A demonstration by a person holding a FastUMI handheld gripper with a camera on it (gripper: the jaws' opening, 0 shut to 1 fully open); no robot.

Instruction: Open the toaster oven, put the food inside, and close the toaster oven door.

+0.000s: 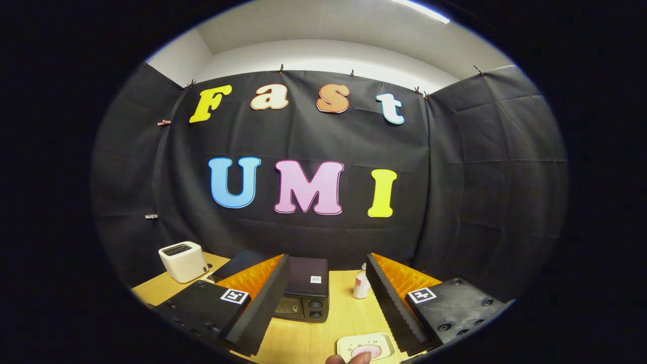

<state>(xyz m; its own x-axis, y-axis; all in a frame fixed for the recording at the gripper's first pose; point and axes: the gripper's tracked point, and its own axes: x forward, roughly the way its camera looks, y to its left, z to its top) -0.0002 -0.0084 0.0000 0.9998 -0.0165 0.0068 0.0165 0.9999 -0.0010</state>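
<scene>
a: state of the gripper?
b: fingers spread wide apart, nothing held between them. it hangs above a wooden table.
a: the toaster oven?
b: dark box, sitting on the table between the fingers and just beyond them, closer to the left finger. its door looks closed; two round knobs show on the front at its right side.
a: the food?
b: a pale square plate lies on the table near the right finger, with a pink round item on it. a person's fingertip touches the plate's near edge.
a: anything else on the table?
b: a small white bottle stands beside the right finger, right of the oven. a white boxy appliance sits well off to the left, by the cloth wall.
</scene>
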